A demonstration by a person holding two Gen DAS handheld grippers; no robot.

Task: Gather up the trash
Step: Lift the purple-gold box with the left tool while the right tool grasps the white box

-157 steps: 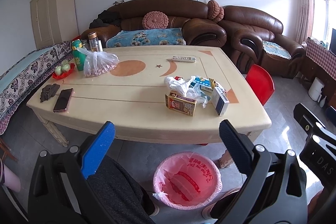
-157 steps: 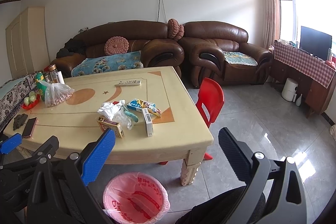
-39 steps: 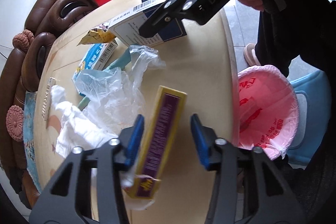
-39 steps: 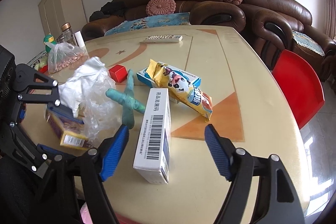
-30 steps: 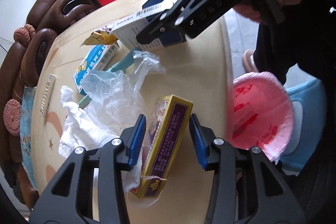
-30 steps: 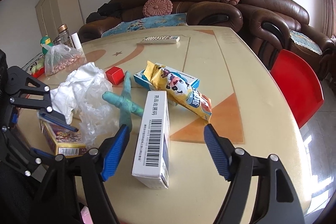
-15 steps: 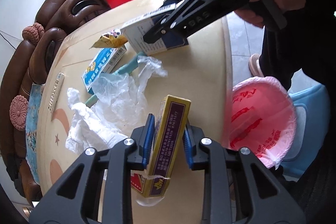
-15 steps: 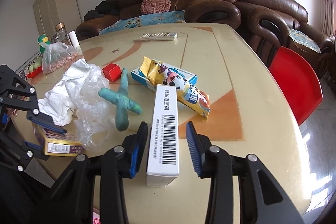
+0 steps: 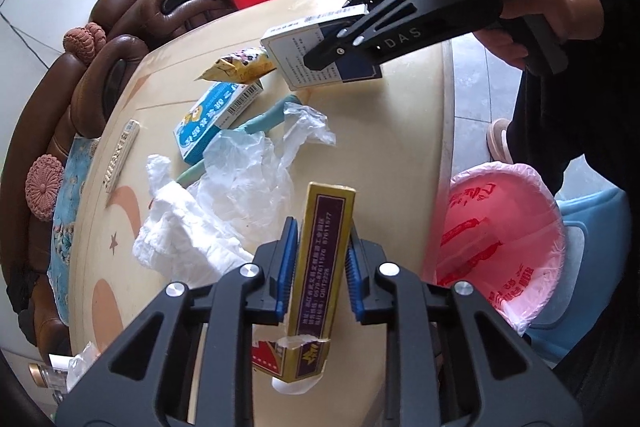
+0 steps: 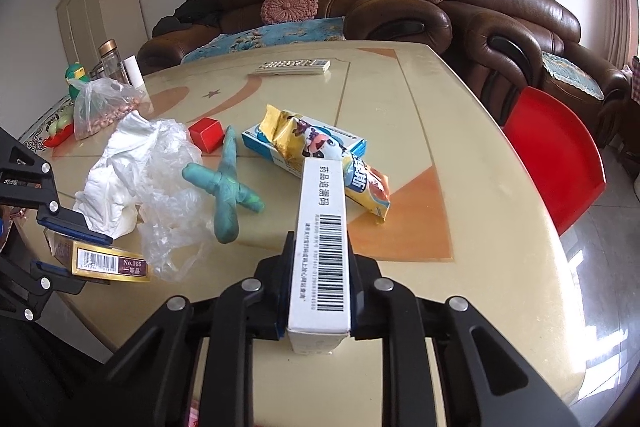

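In the left wrist view, the left hand-held gripper (image 9: 318,267) is closing on the gold box (image 9: 320,259), its pads pressed to the long sides so the box can be lifted toward the pink-lined bin (image 9: 500,239) on the floor by the near right desk (image 9: 408,147) edge; nothing is seen inside but the liner. In the right wrist view, the right hand-held gripper (image 10: 318,275) is clamped on the white box (image 10: 322,243) by its narrow sides, barcode up, at the desk's near edge, with the snack wrapper (image 10: 320,159), blue box (image 10: 260,143) and plastic bag (image 10: 160,179) left farther back.
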